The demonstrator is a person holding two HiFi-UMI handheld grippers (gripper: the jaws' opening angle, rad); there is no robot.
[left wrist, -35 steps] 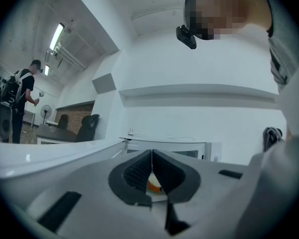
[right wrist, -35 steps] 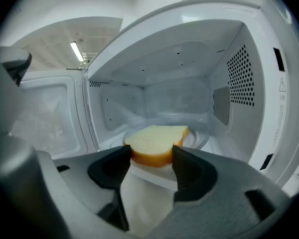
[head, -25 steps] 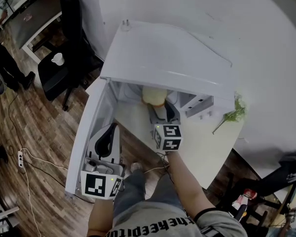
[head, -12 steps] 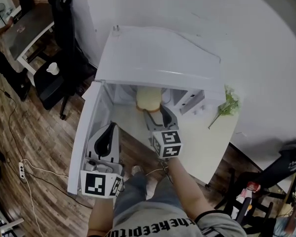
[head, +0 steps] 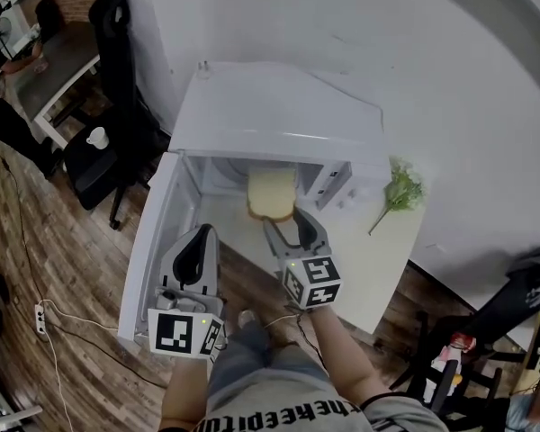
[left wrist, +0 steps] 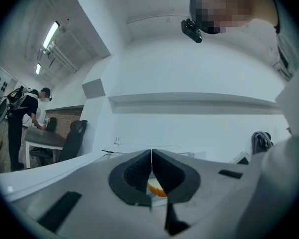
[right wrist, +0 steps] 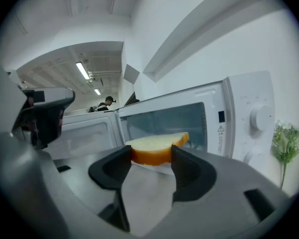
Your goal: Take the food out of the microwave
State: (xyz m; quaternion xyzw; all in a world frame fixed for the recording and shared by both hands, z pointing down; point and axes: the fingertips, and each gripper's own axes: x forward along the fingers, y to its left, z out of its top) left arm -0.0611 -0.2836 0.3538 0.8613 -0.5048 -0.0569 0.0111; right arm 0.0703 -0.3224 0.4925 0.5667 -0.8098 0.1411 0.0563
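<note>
The white microwave point(head: 279, 106) stands on a white table with its door point(head: 148, 250) swung open to the left. A pale bread slice point(head: 271, 194) with an orange crust hangs at the mouth of the cavity, and my right gripper point(head: 290, 223) is shut on it. In the right gripper view the two pads press on the slice point(right wrist: 157, 146) from both sides, in front of the open cavity point(right wrist: 164, 121). My left gripper point(head: 201, 234) is beside the inner face of the door, shut and empty. Its jaw tips meet in the left gripper view point(left wrist: 152, 156).
A green sprig point(head: 394, 192) lies on the table point(head: 387, 259) right of the microwave. The control knob point(right wrist: 261, 116) is on the microwave's right panel. A black office chair point(head: 117, 106) stands to the left on the wood floor, and a person point(head: 0, 25) leans over a desk beyond it.
My right gripper has drawn back toward me and risen, bringing the bread slice from inside the cavity to its mouth. The left gripper has barely shifted beside the door.
</note>
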